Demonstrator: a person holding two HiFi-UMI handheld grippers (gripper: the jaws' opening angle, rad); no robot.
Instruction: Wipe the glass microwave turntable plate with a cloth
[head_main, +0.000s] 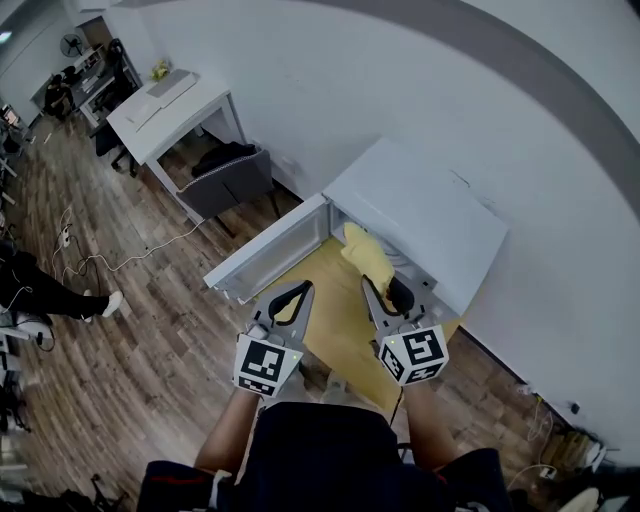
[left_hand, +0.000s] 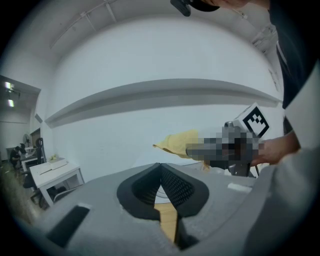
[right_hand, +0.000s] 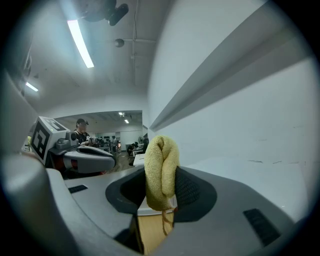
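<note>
My right gripper (head_main: 374, 288) is shut on a folded yellow cloth (head_main: 364, 256), which sticks out past its tips toward the mouth of the white microwave (head_main: 425, 212). In the right gripper view the cloth (right_hand: 160, 171) stands pinched between the dark pads (right_hand: 191, 189). My left gripper (head_main: 299, 293) is shut with nothing in it; its pads (left_hand: 175, 186) meet. It hovers beside the right one, in front of the microwave's open door (head_main: 266, 258). The cloth (left_hand: 176, 142) also shows in the left gripper view. The glass turntable plate is hidden from every view.
The microwave sits on a yellowish wooden table (head_main: 326, 314) against a white wall. A white desk (head_main: 165, 104) and a dark chair (head_main: 231, 181) stand farther left on the wood floor. Cables (head_main: 95, 262) trail there, and a person's legs (head_main: 40, 290) reach in at the left edge.
</note>
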